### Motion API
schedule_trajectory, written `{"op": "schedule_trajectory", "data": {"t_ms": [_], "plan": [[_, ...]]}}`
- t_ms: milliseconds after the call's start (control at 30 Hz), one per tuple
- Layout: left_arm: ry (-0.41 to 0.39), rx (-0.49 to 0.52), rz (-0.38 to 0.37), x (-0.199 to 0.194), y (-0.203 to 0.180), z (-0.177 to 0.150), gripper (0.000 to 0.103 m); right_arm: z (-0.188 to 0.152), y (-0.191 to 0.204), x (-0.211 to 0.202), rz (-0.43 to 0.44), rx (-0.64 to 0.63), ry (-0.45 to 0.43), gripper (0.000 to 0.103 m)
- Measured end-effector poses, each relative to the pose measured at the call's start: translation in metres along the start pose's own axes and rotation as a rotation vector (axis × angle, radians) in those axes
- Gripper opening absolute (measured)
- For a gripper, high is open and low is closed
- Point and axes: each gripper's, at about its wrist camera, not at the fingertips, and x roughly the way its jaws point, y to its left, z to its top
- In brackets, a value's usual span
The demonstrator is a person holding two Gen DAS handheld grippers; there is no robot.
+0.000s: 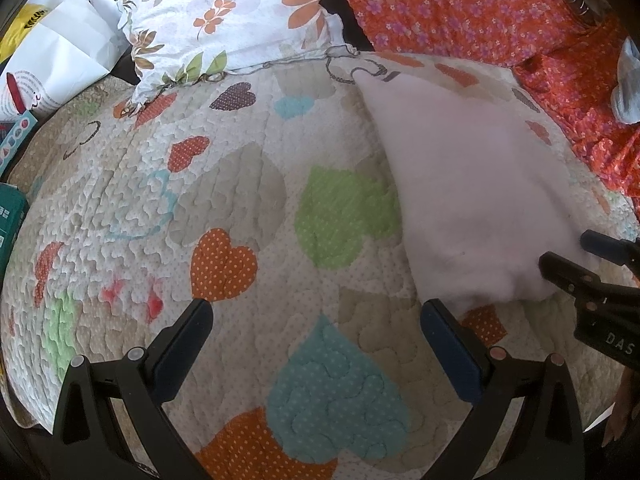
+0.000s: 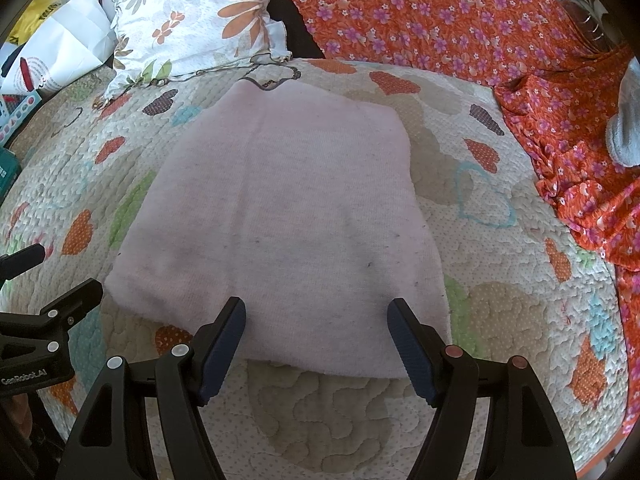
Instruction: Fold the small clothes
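Note:
A pale pink knitted garment [image 2: 280, 216] lies flat and folded on the heart-patterned quilt [image 2: 500, 300]. In the left wrist view it [image 1: 472, 200] lies to the right. My right gripper [image 2: 316, 312] is open, its tips over the garment's near edge, holding nothing. My left gripper [image 1: 318, 312] is open and empty over bare quilt [image 1: 200, 184], left of the garment. The right gripper's fingers [image 1: 568, 268] show at the garment's right edge in the left wrist view. The left gripper's fingers [image 2: 80, 292] show at the far left of the right wrist view.
A floral white pillow [image 2: 192, 20] lies at the back left. An orange flowered sheet [image 2: 460, 12] covers the back and right side. A grey cloth [image 2: 624, 128] sits on it at right. White bags [image 1: 60, 52] and boxes [image 1: 12, 216] stand at the left.

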Motion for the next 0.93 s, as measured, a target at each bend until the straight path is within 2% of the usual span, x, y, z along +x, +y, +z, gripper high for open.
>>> {"op": "schedule_trajectory", "data": {"t_ms": [633,933], "plan": [[-0.001,0.001,-0.003,0.0001,0.0013,-0.0003,0.103,0.0003,0.0032,-0.0062,-0.005,-0.002,-0.031,0.079],[-0.001,0.006,-0.005,0.0004,-0.0031,0.0002,0.103,-0.0008,0.0099,-0.0027,-0.009,-0.038,-0.019,0.079]]}}
